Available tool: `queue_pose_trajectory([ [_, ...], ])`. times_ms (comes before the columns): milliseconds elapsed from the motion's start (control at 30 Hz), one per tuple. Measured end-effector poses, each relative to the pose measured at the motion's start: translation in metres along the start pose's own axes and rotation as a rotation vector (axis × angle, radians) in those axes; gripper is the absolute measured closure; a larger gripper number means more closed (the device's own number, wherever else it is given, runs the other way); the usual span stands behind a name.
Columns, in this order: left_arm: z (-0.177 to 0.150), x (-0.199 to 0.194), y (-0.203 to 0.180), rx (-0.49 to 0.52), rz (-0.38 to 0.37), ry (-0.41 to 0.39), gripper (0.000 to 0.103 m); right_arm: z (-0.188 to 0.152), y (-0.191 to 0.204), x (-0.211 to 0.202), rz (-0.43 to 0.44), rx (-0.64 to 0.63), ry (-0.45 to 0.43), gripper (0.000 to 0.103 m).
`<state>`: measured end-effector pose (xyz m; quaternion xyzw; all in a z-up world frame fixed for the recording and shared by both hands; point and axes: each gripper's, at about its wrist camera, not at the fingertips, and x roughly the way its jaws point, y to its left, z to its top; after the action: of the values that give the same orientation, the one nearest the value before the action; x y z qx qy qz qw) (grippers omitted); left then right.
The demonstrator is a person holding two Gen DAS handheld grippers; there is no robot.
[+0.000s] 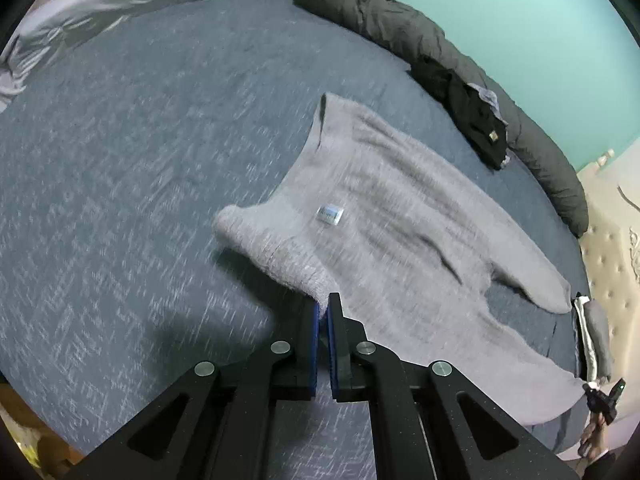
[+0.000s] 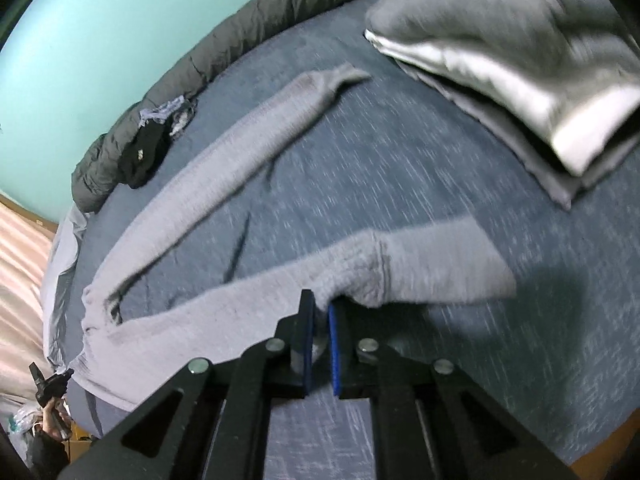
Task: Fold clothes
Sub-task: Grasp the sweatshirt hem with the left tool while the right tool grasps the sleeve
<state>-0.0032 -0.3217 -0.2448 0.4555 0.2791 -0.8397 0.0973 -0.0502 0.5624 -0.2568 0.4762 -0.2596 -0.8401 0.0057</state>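
a: left claw (image 1: 323, 308) pressed together on the ribbed hem of the grey sweater (image 1: 400, 216); blue pads nipping the knit at its near corner; that corner raised off the blue bedsheet (image 1: 120, 160), a shadow beneath it.

b: right claw (image 2: 320, 312) likewise pinched shut on the grey knit, near the seam where a sleeve joins; fabric bunched between the pads (both views streaked with blur).

a: sweater spread across the bed, white label (image 1: 330, 215) showing on its upper face; one sleeve trailing toward the folded pile (image 2: 520, 60) of grey and white cloth by the tufted headboard (image 1: 612, 248).

b: dark quilt (image 1: 400, 24) rolled along the far edge under the teal wall; small black garment (image 2: 144, 152) lying against it.
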Motion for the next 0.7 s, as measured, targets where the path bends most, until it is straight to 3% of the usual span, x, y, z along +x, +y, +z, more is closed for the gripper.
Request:
queue_pose_trajectory([
  [467,0.076,-0.012,-0.036,0.012,-0.016,-0.057,0.100,0.082,0.037,-0.006,0.002,-0.024,-0.061,0.097],
  [700,0.125,0.002,-0.064,0.062,0.007,-0.071,0.100,0.130,0.055,0.013,-0.024,-0.036,-0.062,0.097],
])
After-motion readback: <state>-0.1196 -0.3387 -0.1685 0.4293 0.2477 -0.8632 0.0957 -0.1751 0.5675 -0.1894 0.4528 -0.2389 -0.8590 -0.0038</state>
